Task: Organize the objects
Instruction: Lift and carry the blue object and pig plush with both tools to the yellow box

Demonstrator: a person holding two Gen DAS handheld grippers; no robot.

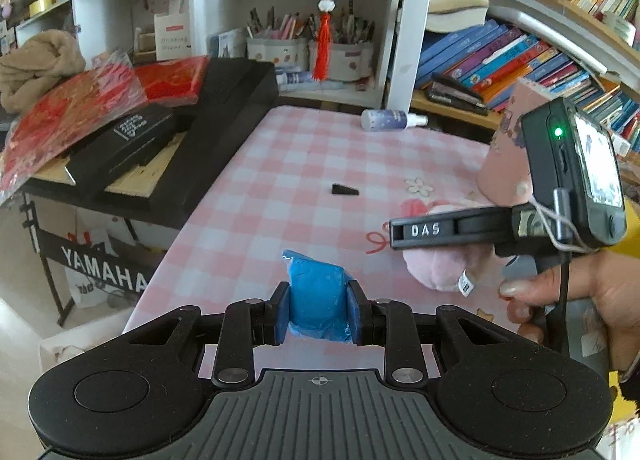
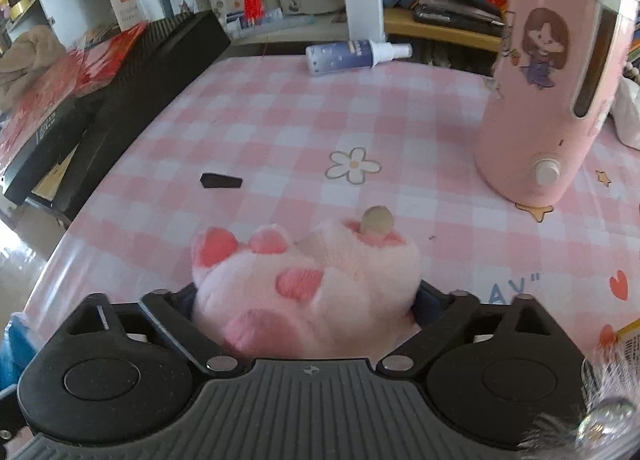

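My left gripper (image 1: 318,306) is shut on a blue wrapped packet (image 1: 316,292) and holds it over the near left part of the pink checked table (image 1: 280,164). My right gripper (image 2: 306,300) is shut on a pink plush paw toy (image 2: 304,276), which has a small tan knob (image 2: 376,222) at its far end. In the left wrist view the right gripper (image 1: 440,230) shows from the side with the plush toy (image 1: 440,264) under it. The right gripper's fingertips are hidden by the plush.
A pink appliance with a girl sticker (image 2: 552,92) stands at the right. A spray bottle (image 2: 352,54) lies at the table's far edge. A small black wedge (image 2: 221,181) lies mid-table. A black keyboard (image 1: 208,132) borders the left; shelves with books (image 1: 520,60) stand behind.
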